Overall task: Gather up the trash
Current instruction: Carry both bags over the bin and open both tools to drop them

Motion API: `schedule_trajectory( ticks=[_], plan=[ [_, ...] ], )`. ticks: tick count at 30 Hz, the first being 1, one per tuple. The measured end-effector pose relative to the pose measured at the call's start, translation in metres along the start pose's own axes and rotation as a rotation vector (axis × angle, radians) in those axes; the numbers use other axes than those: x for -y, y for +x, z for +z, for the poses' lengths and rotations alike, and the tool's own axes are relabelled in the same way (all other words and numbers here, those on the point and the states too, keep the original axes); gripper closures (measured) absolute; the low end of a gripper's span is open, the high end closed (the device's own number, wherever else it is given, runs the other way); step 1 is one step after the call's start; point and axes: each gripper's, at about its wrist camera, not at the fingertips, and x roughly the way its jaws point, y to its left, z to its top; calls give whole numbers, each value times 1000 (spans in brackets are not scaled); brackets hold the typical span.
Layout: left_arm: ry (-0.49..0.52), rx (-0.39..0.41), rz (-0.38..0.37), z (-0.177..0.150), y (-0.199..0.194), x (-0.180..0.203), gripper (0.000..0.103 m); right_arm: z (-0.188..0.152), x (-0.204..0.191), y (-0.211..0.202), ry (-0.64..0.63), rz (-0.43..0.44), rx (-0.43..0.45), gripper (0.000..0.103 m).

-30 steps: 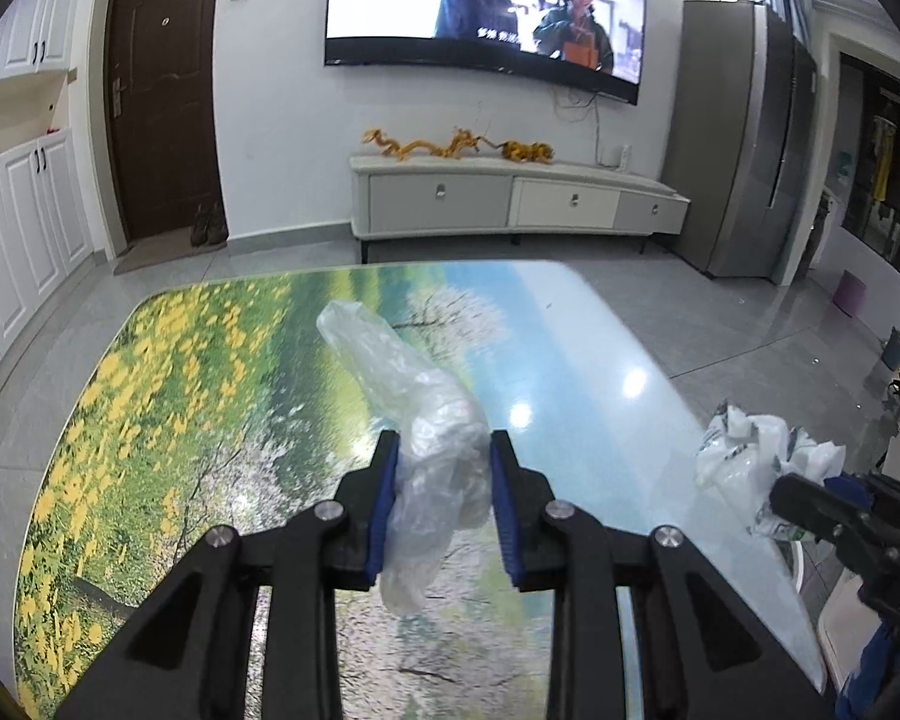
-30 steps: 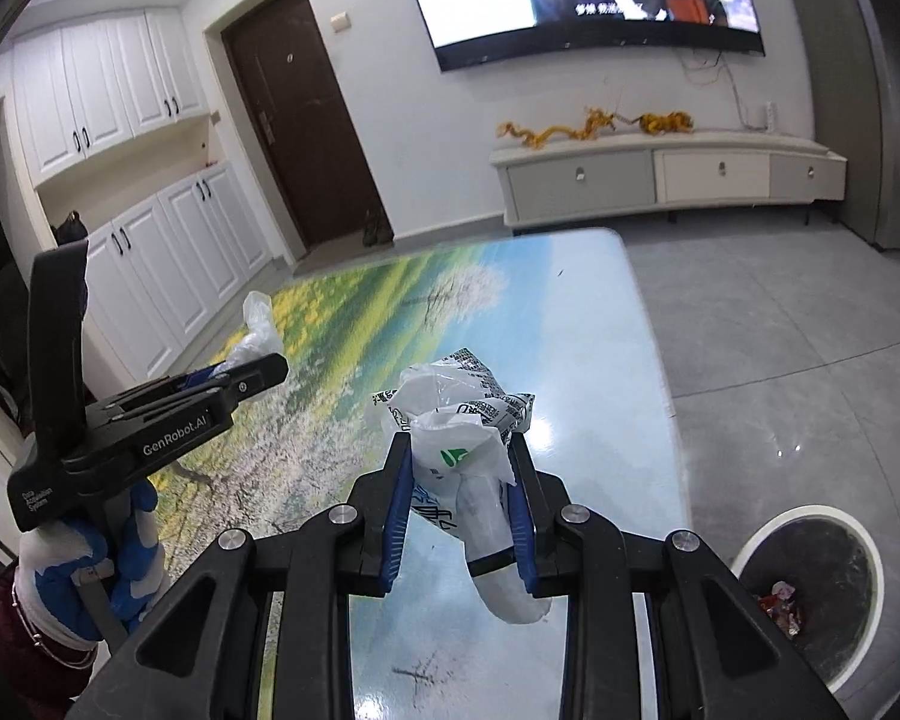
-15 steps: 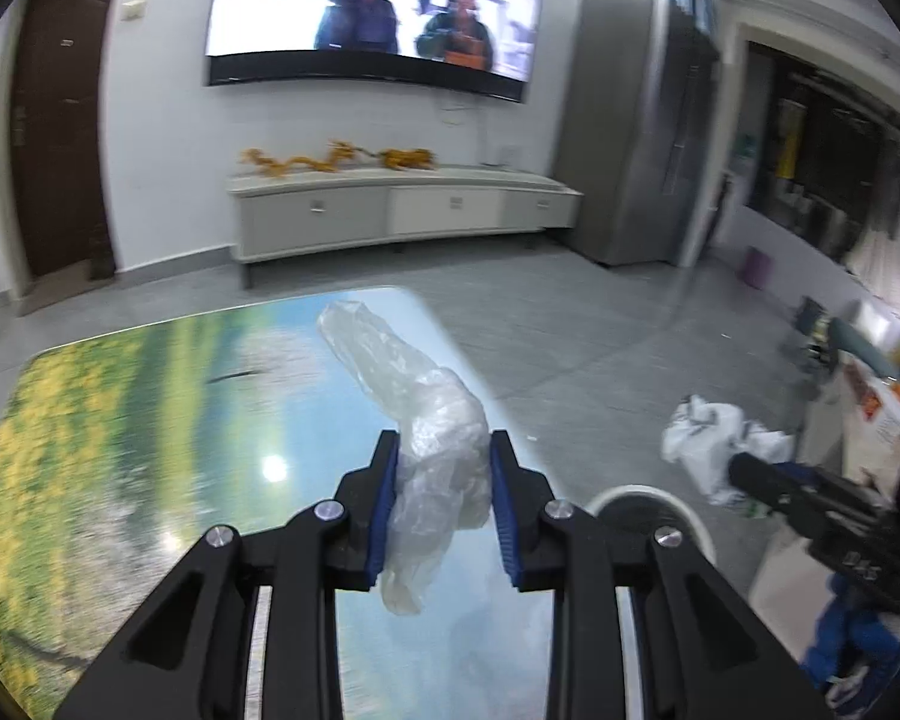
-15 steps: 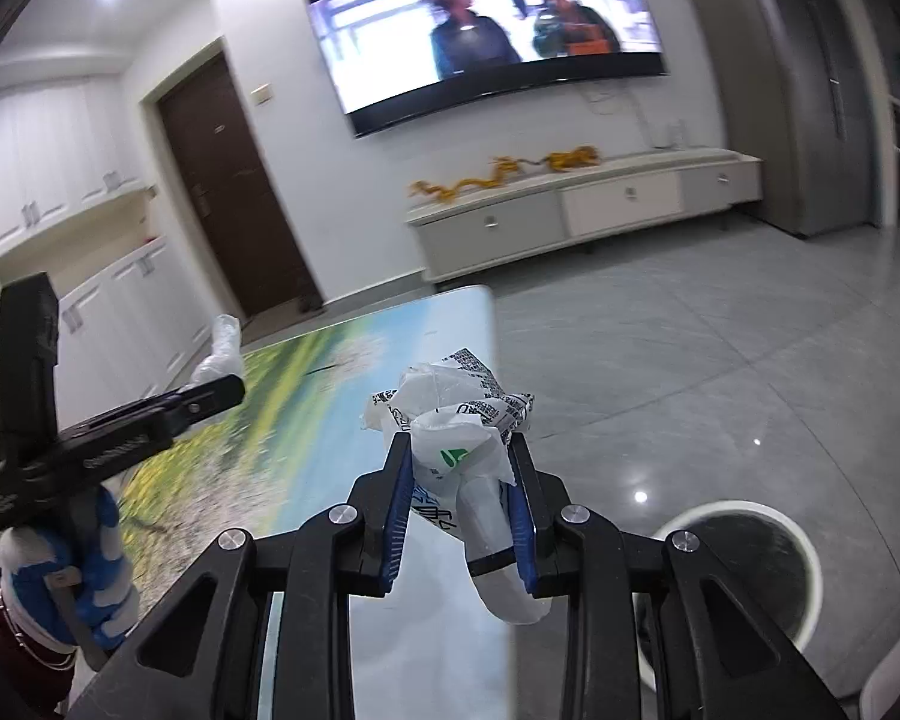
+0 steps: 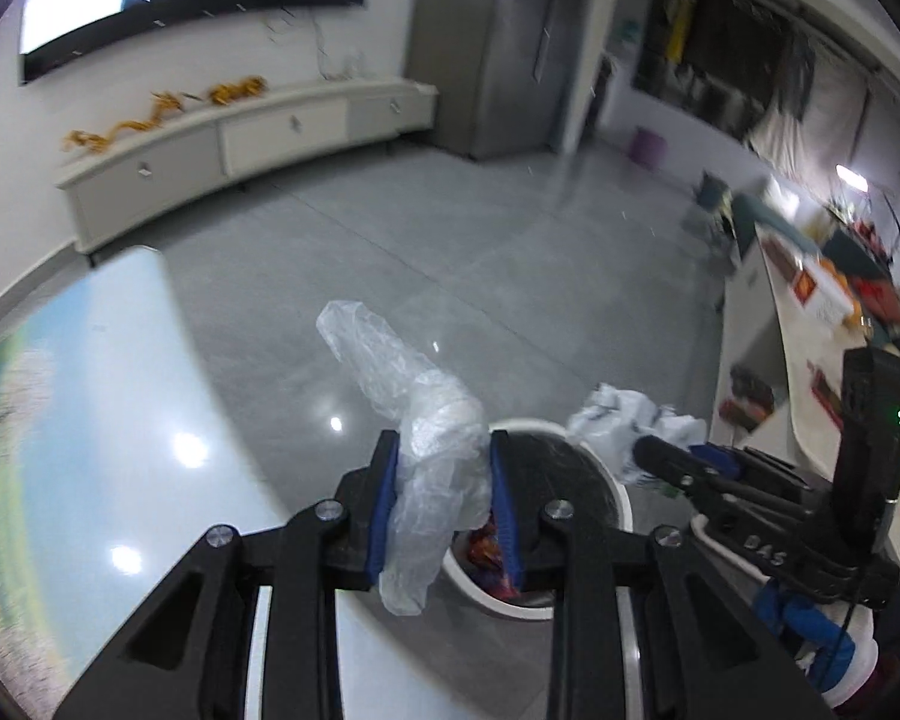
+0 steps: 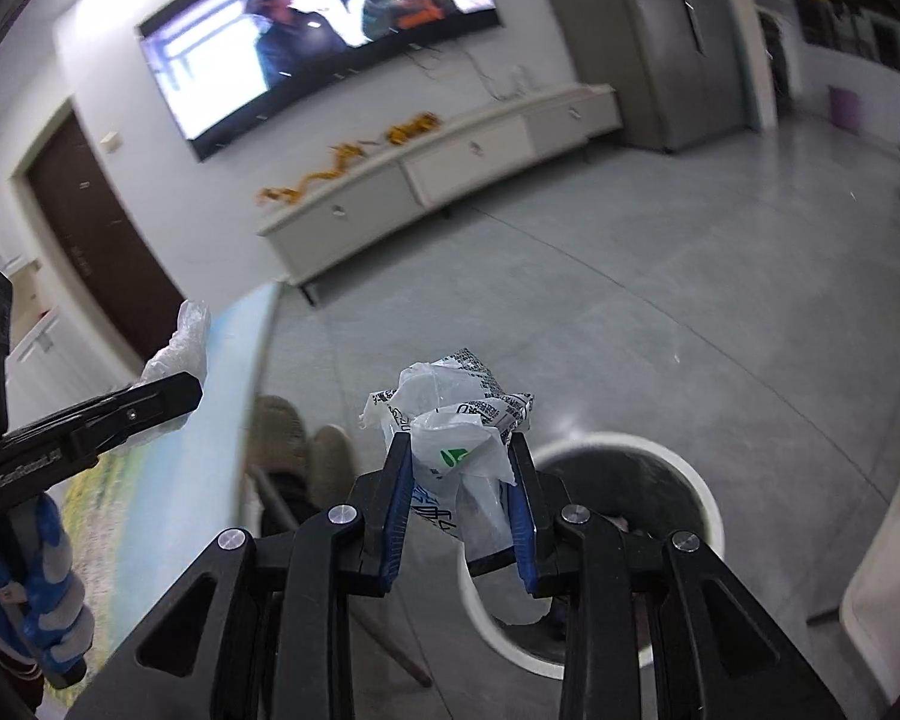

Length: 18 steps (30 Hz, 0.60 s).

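My left gripper (image 5: pixel 444 450) is shut on a crumpled clear plastic bag (image 5: pixel 432 420) that sticks up and hangs down between its blue pads. My right gripper (image 6: pixel 459 450) is shut on a crumpled white printed wrapper (image 6: pixel 456 420). A round white-rimmed trash bin (image 6: pixel 699 492) with a black liner stands on the floor just beyond and below both grippers; the bin (image 5: pixel 600 480) holds some colourful rubbish. In the left wrist view the right gripper (image 5: pixel 660 456) and its wrapper (image 5: pixel 624 426) hover over the bin's right rim. The left gripper (image 6: pixel 180 387) shows at the left of the right wrist view.
The table with the landscape print (image 5: pixel 90 420) lies to the left, its edge beside the bin. A chair leg and shoes (image 6: pixel 306 450) show under the table edge. Grey tiled floor (image 6: pixel 630 300) stretches toward a white TV cabinet (image 6: pixel 450 162). A white counter (image 5: pixel 780 330) with clutter stands to the right.
Both grippers have swung right, off the table and toward the floor, each still holding its trash. The bin has come into view right under them.
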Motion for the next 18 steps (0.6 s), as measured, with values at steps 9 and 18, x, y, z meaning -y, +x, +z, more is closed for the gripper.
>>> schedule_trajectory(
  ticks=[9,18],
  plan=[
    [9,-194,-53,3,94,39,73,-17,55,59,99,-87,-136,69],
    [-5,-277,-89,1,129,55,46,-32,85,88,149,-160,-216,52]
  ],
)
